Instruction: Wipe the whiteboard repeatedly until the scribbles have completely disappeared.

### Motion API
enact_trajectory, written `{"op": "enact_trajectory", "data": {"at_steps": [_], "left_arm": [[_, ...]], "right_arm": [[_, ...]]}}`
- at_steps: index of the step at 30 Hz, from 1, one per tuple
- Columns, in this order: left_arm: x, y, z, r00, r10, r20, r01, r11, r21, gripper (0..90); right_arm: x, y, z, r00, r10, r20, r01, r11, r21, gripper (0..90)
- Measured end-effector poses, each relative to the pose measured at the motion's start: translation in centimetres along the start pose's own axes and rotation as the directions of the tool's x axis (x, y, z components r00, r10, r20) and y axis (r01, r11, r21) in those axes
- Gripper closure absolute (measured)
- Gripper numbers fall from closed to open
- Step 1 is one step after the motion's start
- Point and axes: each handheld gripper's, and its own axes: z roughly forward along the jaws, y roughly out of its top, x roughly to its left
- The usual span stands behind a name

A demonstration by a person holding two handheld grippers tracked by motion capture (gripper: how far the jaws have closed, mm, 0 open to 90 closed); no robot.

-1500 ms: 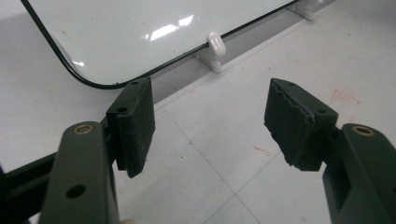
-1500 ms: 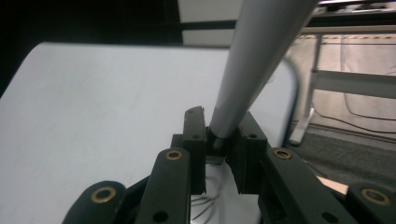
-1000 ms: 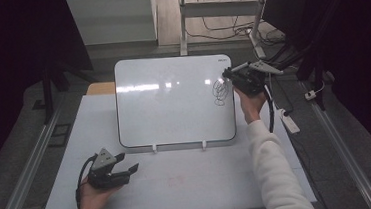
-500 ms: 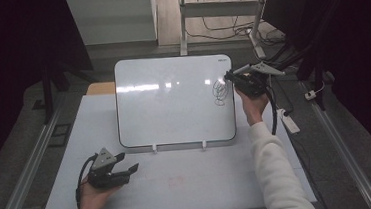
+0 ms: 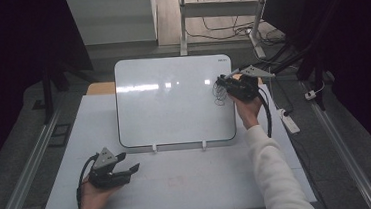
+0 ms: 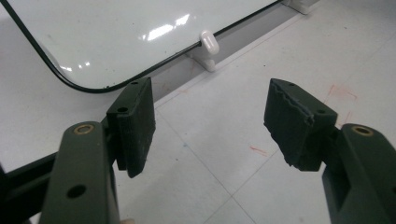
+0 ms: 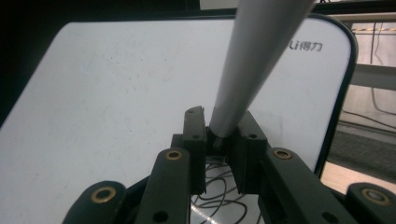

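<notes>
Your right gripper point(image 5: 229, 82) is squeezed tight on a grey marker pen point(image 7: 254, 60), and the pen sits between the two black jaws with its long body sticking up past them in the right gripper view. The pen is at the right edge of the whiteboard point(image 5: 173, 100), up near the board's top right corner, and its tip is at the black scribble point(image 5: 219, 93) of loops drawn there; you cannot tell if the tip touches the board. The whiteboard stands on two small white feet point(image 5: 154, 148) on the pale table point(image 5: 194, 179). Your left gripper point(image 5: 128, 170) rests on the table in front of the whiteboard's bottom left corner, well apart from the pen. Its jaws stand wide apart with nothing between them, just bare table with a few faint red marks point(image 6: 258, 149)
</notes>
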Motion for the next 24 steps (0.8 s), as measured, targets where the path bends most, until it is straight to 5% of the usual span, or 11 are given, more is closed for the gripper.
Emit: {"op": "enact_trajectory", "data": {"at_steps": [3,6,7,12,15,18,19,20,21,24], "left_arm": [[-0.1,0.0,-0.1,1.0000,0.003,0.003,-0.003,1.0000,-0.003,34.3],[0.0,0.0,0.0,1.0000,0.003,0.004,-0.003,1.0000,-0.003,34.3],[0.1,0.0,0.0,1.0000,0.002,0.005,-0.002,1.0000,-0.001,34.3],[-0.1,0.0,-0.1,1.0000,0.006,0.004,-0.006,1.0000,-0.004,34.2],[0.0,0.1,0.0,1.0000,0.004,0.004,-0.004,1.0000,-0.004,34.3],[0.0,0.0,0.1,1.0000,0.003,0.004,-0.003,1.0000,-0.001,34.2],[-0.1,0.1,0.1,1.0000,0.005,0.005,-0.005,1.0000,0.000,34.2],[-0.1,0.1,0.1,1.0000,0.005,0.005,-0.005,1.0000,0.000,34.2],[-0.2,0.1,0.0,0.9999,0.010,0.005,-0.010,1.0000,-0.001,34.2],[-0.1,0.1,0.1,1.0000,0.007,0.004,-0.007,1.0000,-0.002,34.2]], "right_arm": [[-1.0,0.2,-0.2,0.9955,0.087,0.036,-0.085,0.994,-0.066,77.7],[0.0,-0.1,0.3,0.9994,0.036,0.002,-0.036,0.999,-0.028,77.6],[0.8,-0.3,0.6,0.9995,-0.017,-0.027,0.017,1.000,0.002,77.6],[-0.2,0.0,0.3,0.9986,0.047,0.023,-0.046,0.998,-0.043,77.6],[1.1,-0.4,0.7,0.9987,-0.014,-0.049,0.016,1.000,0.023,77.7],[1.0,-0.4,0.5,0.9980,-0.029,-0.055,0.031,0.999,0.034,77.7],[0.2,-0.2,0.0,1.0000,0.000,0.008,0.000,1.000,-0.007,77.6],[0.2,-0.2,0.0,1.0000,0.000,0.008,0.000,1.000,-0.007,77.6],[0.0,-0.4,0.0,0.9994,0.034,-0.001,-0.034,0.999,-0.019,77.7],[1.1,-0.8,0.3,0.9983,-0.026,-0.052,0.027,0.999,0.031,77.7]]}}
